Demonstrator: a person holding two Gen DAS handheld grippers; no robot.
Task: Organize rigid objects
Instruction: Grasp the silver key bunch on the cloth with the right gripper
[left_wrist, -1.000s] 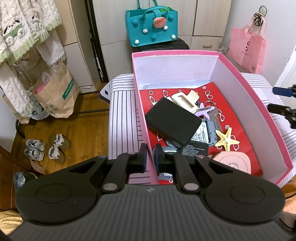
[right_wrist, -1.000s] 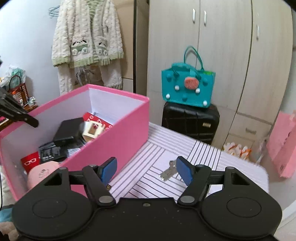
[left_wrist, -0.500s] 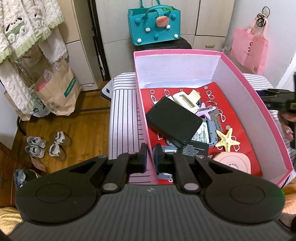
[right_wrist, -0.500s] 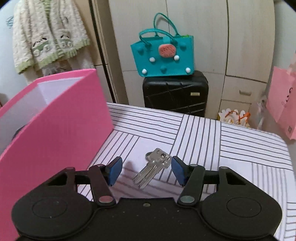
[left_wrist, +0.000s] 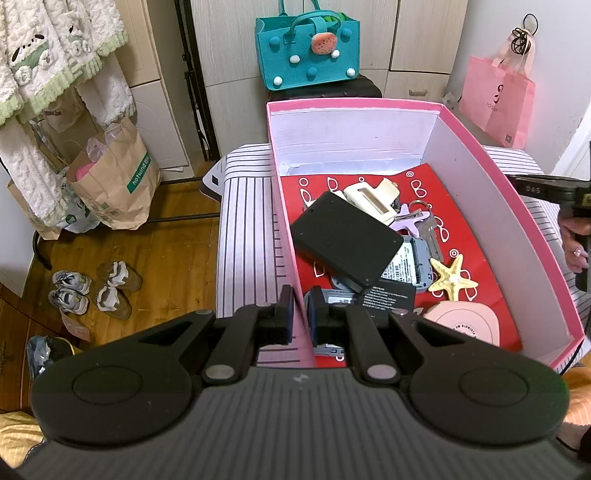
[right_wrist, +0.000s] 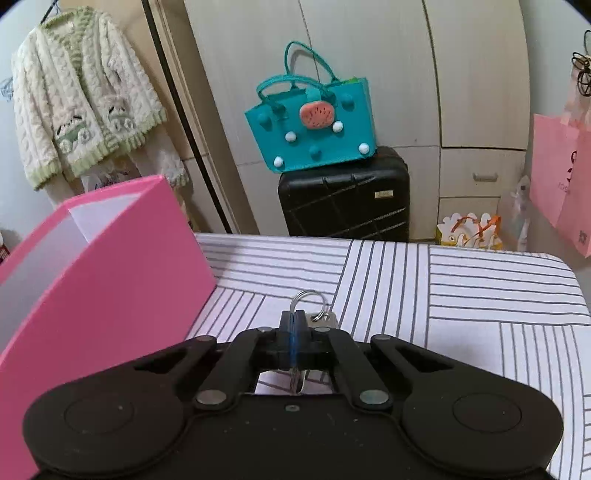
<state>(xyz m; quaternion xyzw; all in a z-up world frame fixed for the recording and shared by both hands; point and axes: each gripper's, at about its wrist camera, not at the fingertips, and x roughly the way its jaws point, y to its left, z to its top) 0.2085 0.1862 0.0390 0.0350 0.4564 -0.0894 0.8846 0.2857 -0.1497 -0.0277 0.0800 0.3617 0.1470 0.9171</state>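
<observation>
Keys (right_wrist: 317, 318) are pinched in the right gripper (right_wrist: 293, 325), its blue-padded fingers pressed flat together on the silver blades while the thin round wire ring sticks up past the tips and a blade end pokes out underneath. All of this sits low over the striped tablecloth (right_wrist: 461, 291), smooth white fabric with grey lines running in blocks, just beside the outer wall of the pink cardboard box (right_wrist: 122, 266).

Left gripper (left_wrist: 299, 314) has its jaws nearly together, clamped on the near wall of that same pink cardboard box (left_wrist: 476, 147), one finger outside and one inside. The box is matte pink outside, plain white inside, with a glossy red printed sheet (left_wrist: 436, 184) on the bottom. Lying on it: a flat black rectangular case (left_wrist: 345, 238) with rounded corners, tilted on top of the pile, a cream plastic clip thing (left_wrist: 371, 195), a bumpy tan starfish (left_wrist: 452, 278), a rounded pink disc (left_wrist: 467, 326) and another bunch of keys on a ring (left_wrist: 424, 218)
</observation>
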